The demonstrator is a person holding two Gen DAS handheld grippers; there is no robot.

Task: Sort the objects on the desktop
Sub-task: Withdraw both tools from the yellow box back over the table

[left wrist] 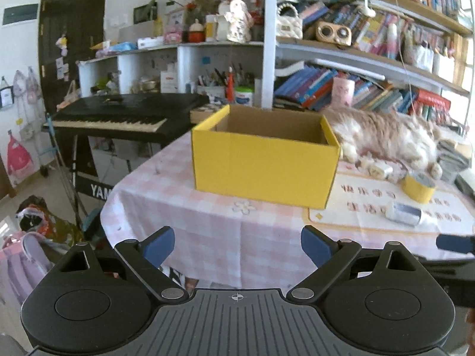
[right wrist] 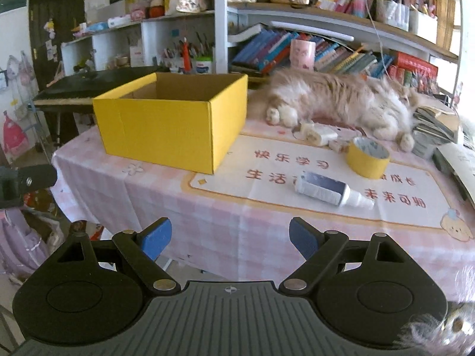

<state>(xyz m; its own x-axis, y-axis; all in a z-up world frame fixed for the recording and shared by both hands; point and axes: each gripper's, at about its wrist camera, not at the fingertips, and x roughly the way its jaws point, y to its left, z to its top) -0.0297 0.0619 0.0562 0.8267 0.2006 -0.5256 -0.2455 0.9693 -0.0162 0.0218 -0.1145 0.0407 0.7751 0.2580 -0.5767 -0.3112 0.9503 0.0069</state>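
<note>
Now left gripper (left wrist: 237,244) and right gripper (right wrist: 230,237) both spread wide, empty, short of the table (right wrist: 207,216); yellow box (right wrist: 175,118) open at left. Tape roll (right wrist: 368,157) and spray bottle (right wrist: 329,191) on the mat (right wrist: 267,178), cat (right wrist: 341,101) sprawled behind

On the table (right wrist: 207,237) I count one yellow box (right wrist: 166,124), one roll of yellow tape (right wrist: 366,160) and one small spray bottle (right wrist: 329,191). One fluffy cat (right wrist: 341,101) lies at the upper right, with one printed mat (right wrist: 267,184) below it. Two white chargers or plugs (right wrist: 314,132) sit by its paws, though blurred.
</note>
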